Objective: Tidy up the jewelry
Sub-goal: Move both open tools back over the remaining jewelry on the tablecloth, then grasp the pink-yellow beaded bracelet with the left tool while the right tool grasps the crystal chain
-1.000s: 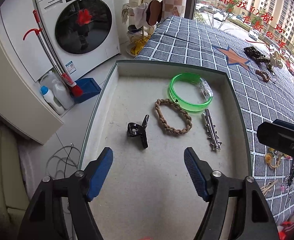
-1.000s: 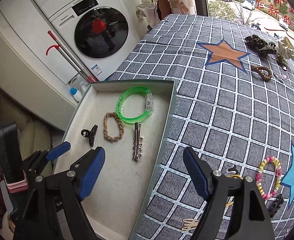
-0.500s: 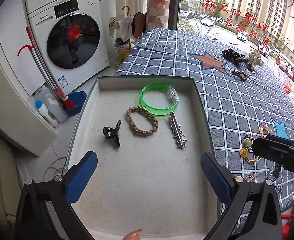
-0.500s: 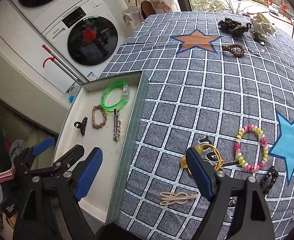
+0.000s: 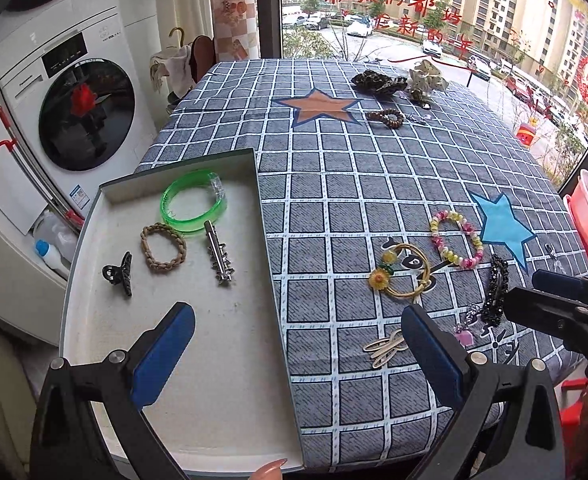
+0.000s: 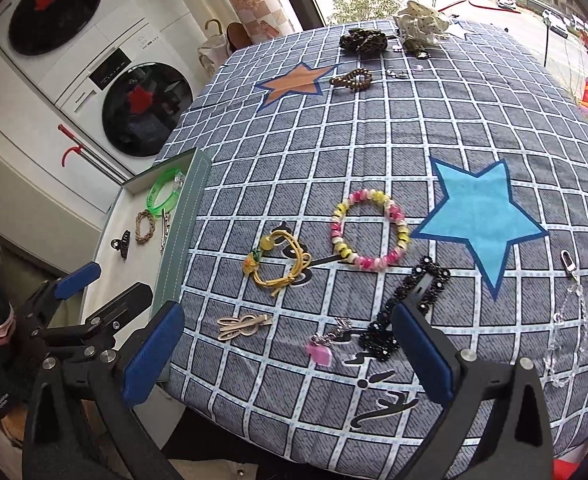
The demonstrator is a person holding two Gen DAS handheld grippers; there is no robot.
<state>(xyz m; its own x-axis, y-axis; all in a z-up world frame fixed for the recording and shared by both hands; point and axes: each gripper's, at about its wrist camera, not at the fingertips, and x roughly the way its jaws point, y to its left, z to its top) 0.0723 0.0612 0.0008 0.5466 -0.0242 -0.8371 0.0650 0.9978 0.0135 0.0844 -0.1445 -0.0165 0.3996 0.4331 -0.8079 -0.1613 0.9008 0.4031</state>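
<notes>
Spread over the grey checked tablecloth with stars (image 6: 374, 128), loose on purpose for sorting. At its left edge, the shallow pale-lined rectangular tray (image 5: 229, 360), already holding a translucent green plastic bangle (image 5: 194, 208), a braided tan cord bracelet (image 5: 163, 248), a spiked silver metal hair clip (image 5: 218, 254) and a small black claw clip (image 5: 118, 274). Waiting on the cloth: a pink-and-yellow beaded bracelet (image 6: 370, 229), a yellow cord bracelet with flower charm (image 6: 278, 263), a black beaded barrette (image 6: 410, 308), a beige rabbit-shaped hairpin (image 6: 243, 325). Hovering over the tray's right edge, the left gripper (image 5: 298, 354), fingers wide apart, nothing held. Poised above the cloth items near the barrette, likely choosing the next piece, the right gripper (image 6: 287, 354), fingers equally apart, empty.
</notes>
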